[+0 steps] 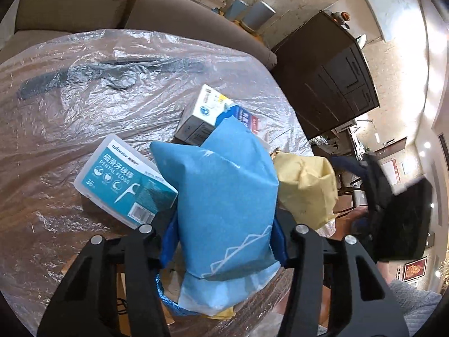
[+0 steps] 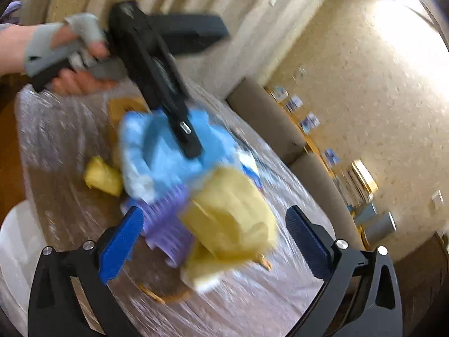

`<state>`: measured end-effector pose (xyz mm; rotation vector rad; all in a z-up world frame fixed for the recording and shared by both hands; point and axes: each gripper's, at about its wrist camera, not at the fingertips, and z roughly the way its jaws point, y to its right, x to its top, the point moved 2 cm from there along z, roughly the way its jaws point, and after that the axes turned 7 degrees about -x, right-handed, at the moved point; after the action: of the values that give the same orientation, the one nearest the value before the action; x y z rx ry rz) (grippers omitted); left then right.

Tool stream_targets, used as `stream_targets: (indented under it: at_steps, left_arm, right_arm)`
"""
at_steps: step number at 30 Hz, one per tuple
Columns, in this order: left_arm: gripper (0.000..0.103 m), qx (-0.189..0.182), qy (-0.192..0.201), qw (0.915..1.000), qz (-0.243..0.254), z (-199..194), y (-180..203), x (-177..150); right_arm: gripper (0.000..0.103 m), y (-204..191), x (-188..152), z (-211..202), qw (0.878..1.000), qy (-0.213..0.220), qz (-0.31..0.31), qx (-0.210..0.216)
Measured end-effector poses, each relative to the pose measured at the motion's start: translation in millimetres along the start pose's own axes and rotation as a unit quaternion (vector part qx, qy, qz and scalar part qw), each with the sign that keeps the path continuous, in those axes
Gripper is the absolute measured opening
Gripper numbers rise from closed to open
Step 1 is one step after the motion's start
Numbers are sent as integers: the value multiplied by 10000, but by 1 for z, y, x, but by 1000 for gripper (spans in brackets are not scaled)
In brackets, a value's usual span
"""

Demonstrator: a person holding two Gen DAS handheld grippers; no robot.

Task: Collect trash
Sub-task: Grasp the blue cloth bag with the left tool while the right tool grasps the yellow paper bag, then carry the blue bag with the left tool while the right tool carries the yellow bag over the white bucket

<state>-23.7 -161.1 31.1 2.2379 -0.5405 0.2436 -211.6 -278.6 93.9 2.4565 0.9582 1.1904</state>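
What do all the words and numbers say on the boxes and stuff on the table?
"winner" – top edge of the teal dental floss box
"DENTAL FLOSS" – same box, under a line of Chinese characters
"36" – same box, lower left corner
White carton behind the blue paper bag: print and barcode too small to read
Blue paper bag, held between the left gripper fingers: only a white line drawing, no words
Right wrist view: too blurred to read anything

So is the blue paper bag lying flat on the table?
No, the left hand-held gripper pinches the blue paper bag between its fingers, holding it up above the table.
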Motion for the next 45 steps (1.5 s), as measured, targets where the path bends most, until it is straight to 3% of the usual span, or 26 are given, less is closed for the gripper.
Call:
stream_targets:
  at_steps: [3,7,9,10,12,13,18,27,38,42,45]
  left_arm:
    - [52,-27,113,9999,23,-5,4,-4]
    - [51,30,302,9995,67,-14,8,-11]
    - [51,97,443,9989,116,-22,12,-15]
    - [51,171,530,9983,172,-27,15,-17]
    - [51,349,746,9961,308,-40,23,-23]
    - [51,433,870,9946,359,-46,27,-27]
    - [51,751,1494,9835,691,-79,53,-47]
    - [51,795,2230,9666,980,-125,86,-89]
    - [51,801,2102,9630,1483,-150,102,-153]
    - [51,734,1978,9663,1475,-149,107,-182]
    - [51,893,1874,9667,1495,-143,113,-206]
  right_arm:
    - [99,17,-5,13,9947,-140,880,512]
    - [99,23,-3,27,9891,-197,1364,525]
    - [89,21,2,36,9888,-251,1368,546]
    - [74,21,4,40,9881,-300,1383,601]
    - [69,28,8,46,9839,-298,1596,752]
    - [56,29,8,45,9821,-261,1672,826]
    - [55,52,12,18,9679,216,2380,776]
    - [55,55,23,-37,9499,639,2902,965]
    - [56,9,17,-96,9439,598,3076,1044]
    - [56,-19,6,-115,9430,491,3089,1137]
    - [56,-36,-2,-127,9431,414,3069,1213]
